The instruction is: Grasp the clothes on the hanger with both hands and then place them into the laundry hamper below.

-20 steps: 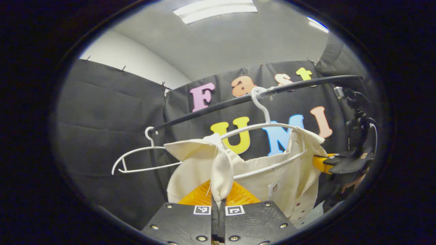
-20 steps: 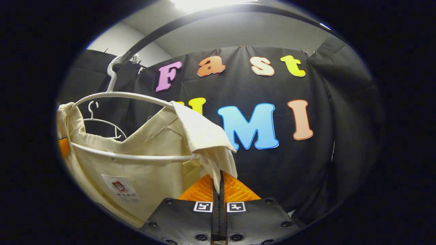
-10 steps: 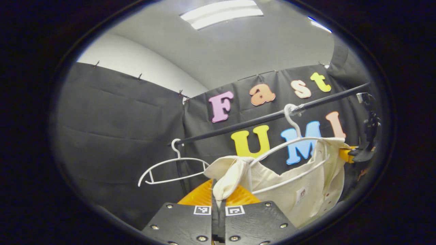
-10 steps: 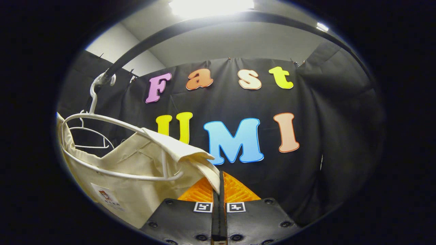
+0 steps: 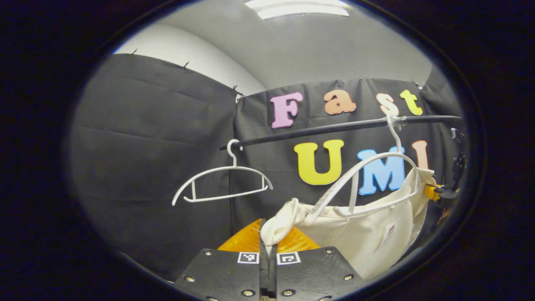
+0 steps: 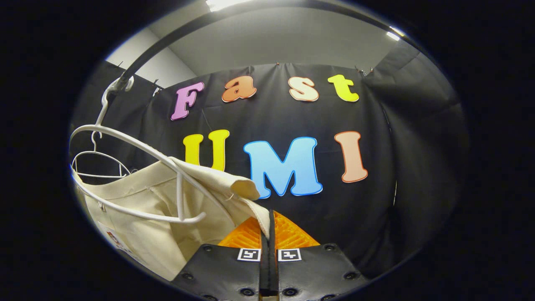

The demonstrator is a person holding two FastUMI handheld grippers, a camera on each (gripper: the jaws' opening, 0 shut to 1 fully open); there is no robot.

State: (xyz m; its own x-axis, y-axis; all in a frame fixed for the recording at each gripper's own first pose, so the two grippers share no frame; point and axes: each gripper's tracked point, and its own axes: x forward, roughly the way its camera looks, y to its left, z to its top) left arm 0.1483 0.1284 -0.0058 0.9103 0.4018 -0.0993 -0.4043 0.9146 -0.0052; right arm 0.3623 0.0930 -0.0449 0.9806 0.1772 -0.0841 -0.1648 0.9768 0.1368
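Your left gripper (image 5: pixel 267 246) and right gripper (image 6: pixel 268 234) each pinch a shoulder of the shirt (image 5: pixel 368 234), now mostly below the hanger (image 5: pixel 368 184) (hamper unseen), so pull straight down

black cloth wall (image 5: pixel 146 138), white wall (image 5: pixel 200 50), grey ceiling (image 5: pixel 334 46), ceiling light (image 5: pixel 301 6)

place: recording booth | cues: black cloth walls (image 5: pixel 150 138), clothes rail (image 5: pixel 334 126), ceiling light panel (image 5: pixel 301 6)
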